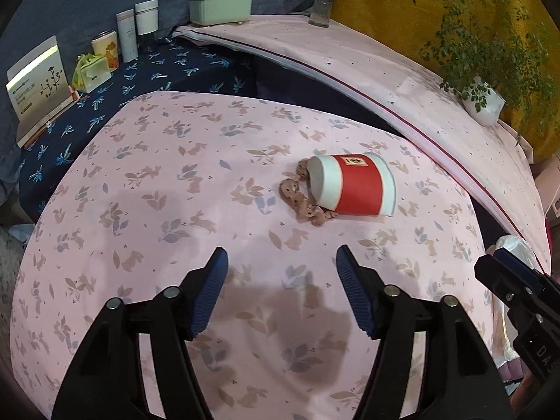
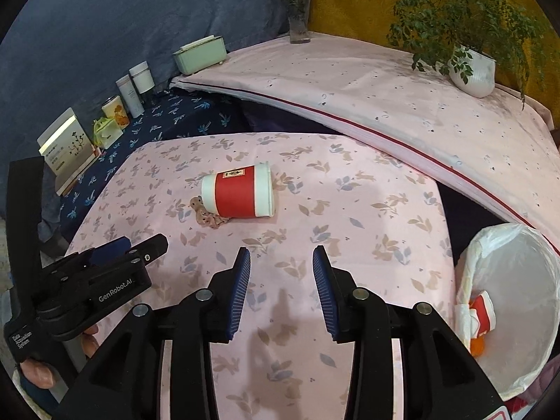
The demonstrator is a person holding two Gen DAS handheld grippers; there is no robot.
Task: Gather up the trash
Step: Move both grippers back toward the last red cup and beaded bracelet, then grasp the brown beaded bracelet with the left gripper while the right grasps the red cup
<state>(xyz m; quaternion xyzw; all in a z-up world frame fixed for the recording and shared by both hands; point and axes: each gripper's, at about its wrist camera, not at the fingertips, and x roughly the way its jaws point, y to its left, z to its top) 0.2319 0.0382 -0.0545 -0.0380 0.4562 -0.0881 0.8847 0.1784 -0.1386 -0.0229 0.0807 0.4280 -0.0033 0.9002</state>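
Note:
A red and white paper cup (image 1: 353,187) lies on its side on the pink rabbit-print table (image 1: 175,210). A brownish crumpled scrap (image 1: 302,203) lies against its base. Both show in the right wrist view, the cup (image 2: 239,192) and the scrap (image 2: 206,217). My left gripper (image 1: 281,273) is open and empty, short of the cup. My right gripper (image 2: 281,269) is open and empty, also short of the cup. A white-lined trash bin (image 2: 518,297) stands at the table's right edge and holds a red and white cup (image 2: 483,311) and an orange bit.
A lower dark blue surface (image 1: 157,73) at the back left holds a card, a tissue pack, tins and bottles (image 1: 126,35). A pale cloth-covered ledge (image 1: 402,80) at the back right holds a green box (image 1: 220,7), a vase and a potted plant (image 1: 484,99).

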